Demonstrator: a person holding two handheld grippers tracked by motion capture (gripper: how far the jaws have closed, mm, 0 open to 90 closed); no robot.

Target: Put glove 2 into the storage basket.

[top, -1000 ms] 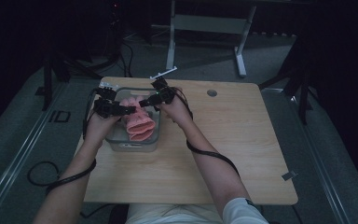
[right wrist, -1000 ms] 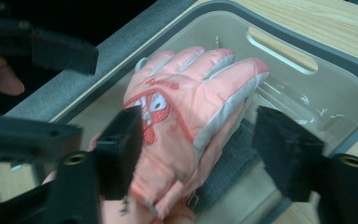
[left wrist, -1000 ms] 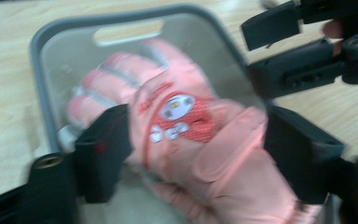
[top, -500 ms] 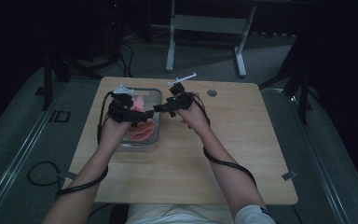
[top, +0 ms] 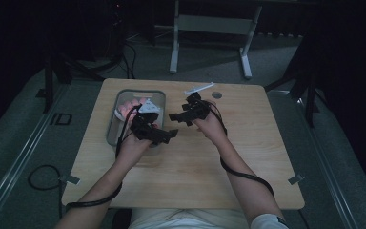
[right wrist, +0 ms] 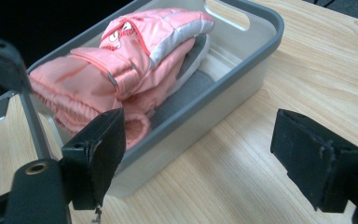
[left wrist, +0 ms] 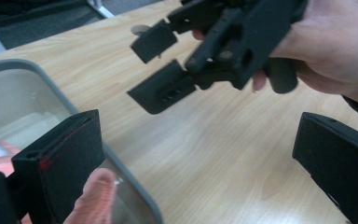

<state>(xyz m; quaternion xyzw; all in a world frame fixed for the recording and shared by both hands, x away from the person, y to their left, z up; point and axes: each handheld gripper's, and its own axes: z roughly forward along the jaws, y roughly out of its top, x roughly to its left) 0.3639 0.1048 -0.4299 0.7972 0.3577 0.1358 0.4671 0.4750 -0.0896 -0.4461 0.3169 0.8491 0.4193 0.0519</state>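
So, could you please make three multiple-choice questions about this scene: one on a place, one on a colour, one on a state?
1. Where does the folded garment lie?
A. in the grey bin
B. on the bare table
C. on the floor

2. What colour is most of the garment?
A. blue
B. pink
C. green

3. How do the fingers of the right gripper stand?
A. pressed on the garment
B. apart, with nothing between them
C. closed on the bin's rim

Answers: 1 A, the garment rests inside the bin's walls on the wooden table. 2 B, its fabric is pink with a white part. 3 B, bare table shows in the gap between the fingers, which have just been opening.
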